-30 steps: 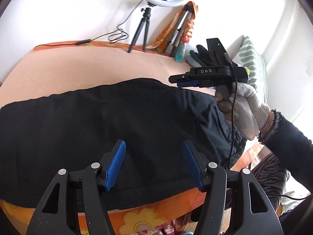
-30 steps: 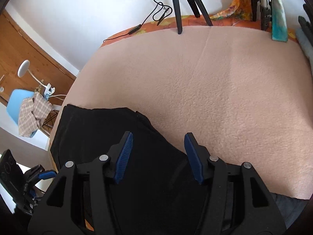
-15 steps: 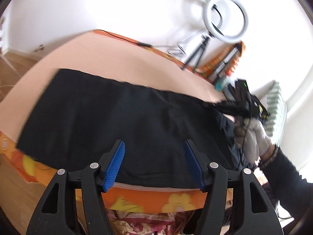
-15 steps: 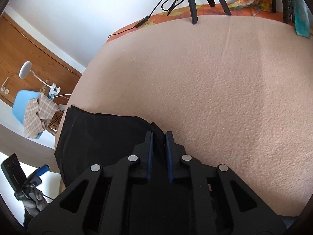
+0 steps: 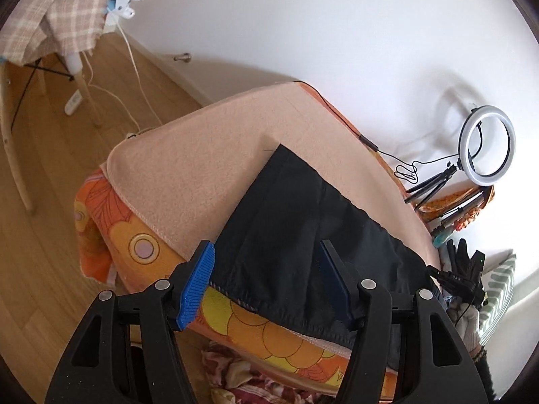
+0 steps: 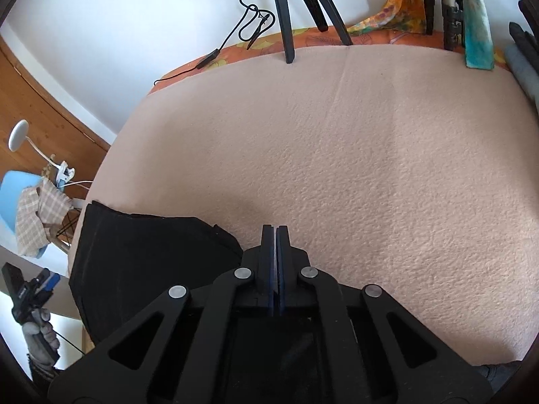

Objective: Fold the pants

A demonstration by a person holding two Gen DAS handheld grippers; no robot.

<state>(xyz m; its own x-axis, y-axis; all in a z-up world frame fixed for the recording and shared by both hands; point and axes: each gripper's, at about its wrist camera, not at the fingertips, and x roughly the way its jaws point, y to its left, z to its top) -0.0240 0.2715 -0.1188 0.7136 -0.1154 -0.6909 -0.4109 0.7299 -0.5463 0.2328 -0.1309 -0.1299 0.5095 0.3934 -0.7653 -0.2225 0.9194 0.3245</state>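
Black pants (image 5: 303, 229) lie flat along the near edge of a peach blanket (image 5: 202, 168) on a bed. My left gripper (image 5: 266, 282) is open and empty, hovering above the hem end of the legs, which hangs slightly over the bed edge. My right gripper (image 6: 276, 262) is shut on the pants (image 6: 151, 256) at the waist end; the pinched cloth is hidden under the fingers. The right gripper also shows far right in the left wrist view (image 5: 454, 277). The left gripper shows at lower left in the right wrist view (image 6: 33, 289).
A ring light on a tripod (image 5: 486, 144) and a cable (image 5: 404, 168) stand at the bed's far side. Bottles and tripod legs (image 6: 471, 27) line the back edge. A chair with checked cloth (image 5: 50, 17) stands on the wooden floor.
My right gripper closed on the waist end of the pants. My left gripper swung left along the pants, from the middle to the leg hems, staying open.
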